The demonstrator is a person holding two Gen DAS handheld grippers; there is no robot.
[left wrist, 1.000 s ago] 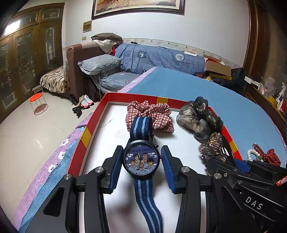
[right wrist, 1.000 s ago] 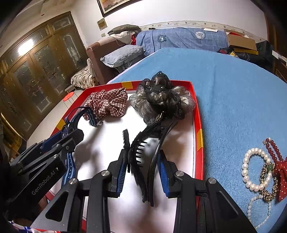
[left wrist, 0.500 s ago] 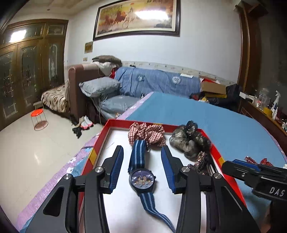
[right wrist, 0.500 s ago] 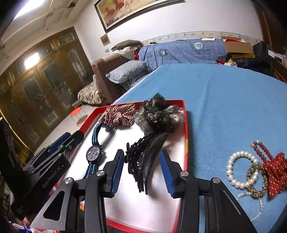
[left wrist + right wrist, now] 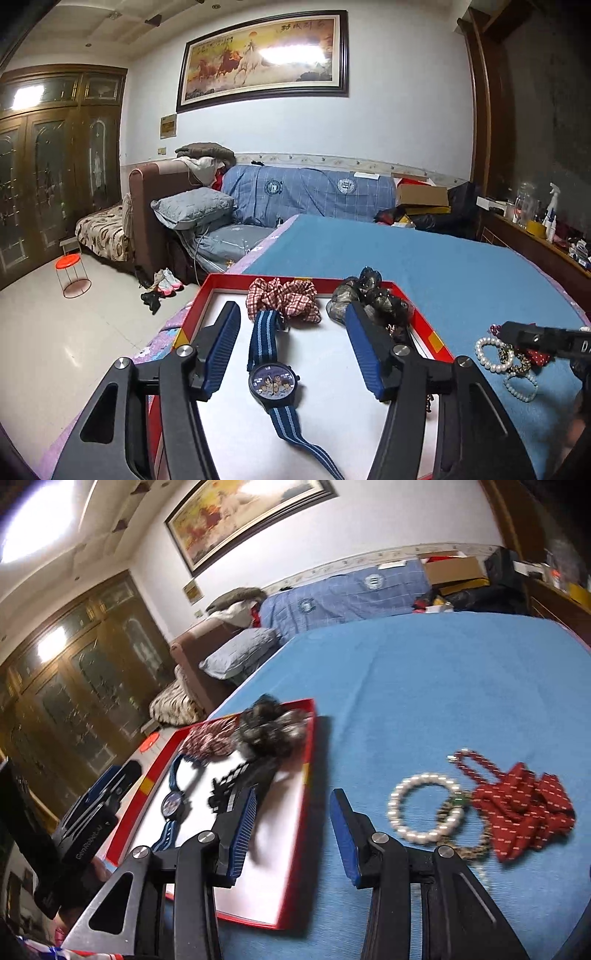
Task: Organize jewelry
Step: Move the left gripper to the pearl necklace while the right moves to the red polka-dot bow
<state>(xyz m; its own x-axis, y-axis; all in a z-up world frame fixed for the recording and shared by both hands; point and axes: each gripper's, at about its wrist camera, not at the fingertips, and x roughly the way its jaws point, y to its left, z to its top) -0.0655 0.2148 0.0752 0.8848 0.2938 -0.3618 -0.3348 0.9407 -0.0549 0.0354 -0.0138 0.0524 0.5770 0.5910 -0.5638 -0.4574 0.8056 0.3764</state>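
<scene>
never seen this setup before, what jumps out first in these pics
The red-rimmed tray on the blue bedspread, holding a cartoon-face watch on a striped blue strap, with a red checked scrunchie and a dark scrunchie at its far end. To its right on the bedspread lie a pearl bracelet and a red dotted bow.

Ceiling light point(image 5: 33, 520) glares; right wrist view motion-blurred; fisheye-bent edges.

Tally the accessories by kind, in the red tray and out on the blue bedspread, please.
Watch: 1
Scrunchies, plaid and dark: 2
Black claw clip: 1
Bracelets, pearl, red bead, and others partly hidden: at least 4
Red bow: 1
Total: at least 9
</scene>
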